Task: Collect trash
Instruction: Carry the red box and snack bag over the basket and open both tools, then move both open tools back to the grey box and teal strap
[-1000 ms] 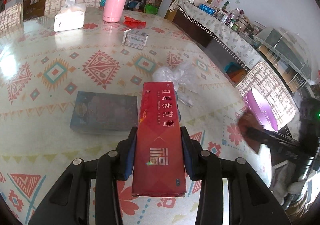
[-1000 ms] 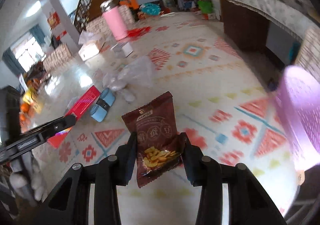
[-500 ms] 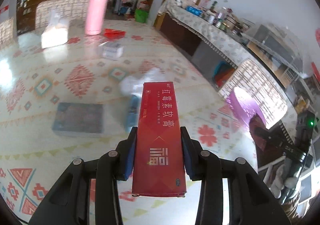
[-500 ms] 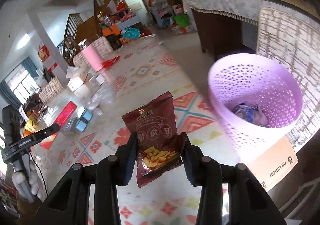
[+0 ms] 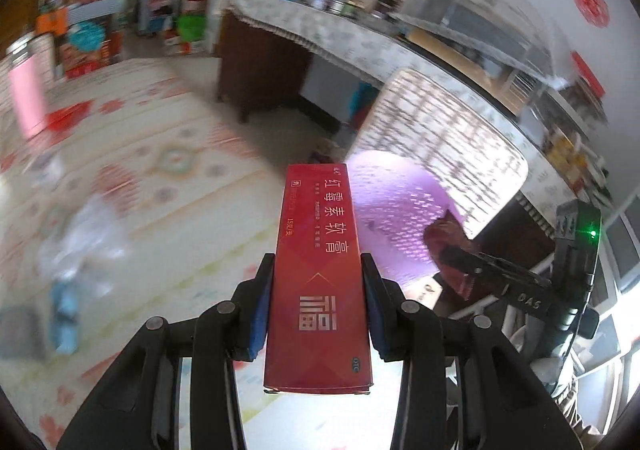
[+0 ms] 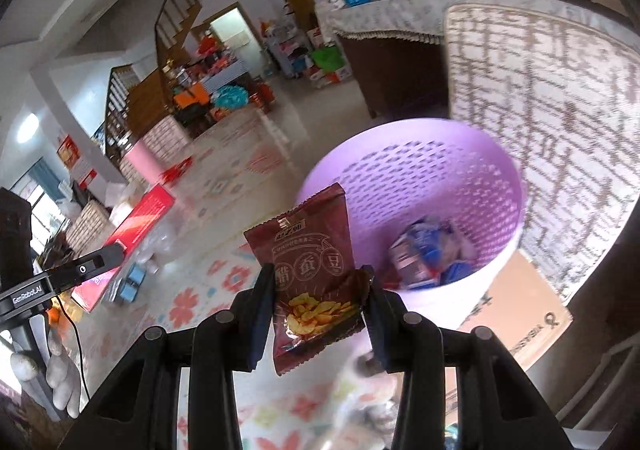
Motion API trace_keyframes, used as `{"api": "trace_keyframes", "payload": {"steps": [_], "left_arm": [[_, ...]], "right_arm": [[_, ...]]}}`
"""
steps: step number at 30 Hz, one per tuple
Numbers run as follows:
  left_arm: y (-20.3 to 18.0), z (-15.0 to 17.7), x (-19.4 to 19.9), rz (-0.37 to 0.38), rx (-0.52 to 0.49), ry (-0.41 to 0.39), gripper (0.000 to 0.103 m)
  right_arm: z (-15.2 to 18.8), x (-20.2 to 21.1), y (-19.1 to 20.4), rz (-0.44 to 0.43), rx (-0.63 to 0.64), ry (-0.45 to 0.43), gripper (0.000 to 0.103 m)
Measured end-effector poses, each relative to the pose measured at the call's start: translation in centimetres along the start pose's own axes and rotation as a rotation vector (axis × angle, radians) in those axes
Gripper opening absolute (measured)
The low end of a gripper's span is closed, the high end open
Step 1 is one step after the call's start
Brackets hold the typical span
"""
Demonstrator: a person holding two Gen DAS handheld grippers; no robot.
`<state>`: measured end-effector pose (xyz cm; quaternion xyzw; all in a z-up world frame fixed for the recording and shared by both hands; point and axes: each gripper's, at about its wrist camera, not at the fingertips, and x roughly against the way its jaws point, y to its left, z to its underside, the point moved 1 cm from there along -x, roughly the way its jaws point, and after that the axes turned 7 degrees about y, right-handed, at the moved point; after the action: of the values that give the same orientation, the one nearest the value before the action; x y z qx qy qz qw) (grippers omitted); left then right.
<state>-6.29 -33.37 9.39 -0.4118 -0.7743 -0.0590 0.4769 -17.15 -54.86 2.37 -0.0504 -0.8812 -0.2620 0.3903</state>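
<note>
A long red carton [image 5: 318,282] carries white Chinese characters "红霉素软膏", "15克/支" along its side, and a small "OTC" oval. The dark red snack packet [image 6: 316,278] reads "蚕豆". A black tongs handle [image 6: 28,296] reads "GenRobot.AI".

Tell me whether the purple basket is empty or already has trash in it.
Not empty. The right wrist view looks down into the purple basket, where blue and white wrappers lie at the bottom. How full, cannot tell.
</note>
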Motion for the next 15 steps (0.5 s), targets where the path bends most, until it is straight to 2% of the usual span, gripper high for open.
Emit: {"api": "trace_keyframes", "payload": {"steps": [5,8,9,11,12,15], "left_arm": [[-4.4,-3.4,-3.8,0.043,-0.058,0.037,0.039],[-6.7,-5.4,-5.8,0.036,-0.097,0.043,0.039],[-7.2,-5.9,-6.5,0.034,-0.102,0.043,0.041],[-7.6,-6.5,-7.4,0.035,-0.097,0.051,0.056],[-7.6,-6.6,-7.5,0.03,-0.09,0.052,0.064],[-7.7,-5.8,-6.8,0.001,-0.093,0.035,0.07]], "right_arm": [[-1.7,0.4,-2.8,0.027,-0.032,-0.021,0.045],[-2.8,0.4,-4.1,0.051,-0.048,-0.035,0.047],[-3.2,0.2,-4.5,0.064,-0.049,-0.041,0.048],[-3.8,-0.1,-5.3,0.087,-0.065,-0.04,0.064],[-4.0,-0.1,-5.7,0.082,-0.076,-0.044,0.068],[-3.8,0.2,-5.7,0.065,-0.075,-0.054,0.069]]}}
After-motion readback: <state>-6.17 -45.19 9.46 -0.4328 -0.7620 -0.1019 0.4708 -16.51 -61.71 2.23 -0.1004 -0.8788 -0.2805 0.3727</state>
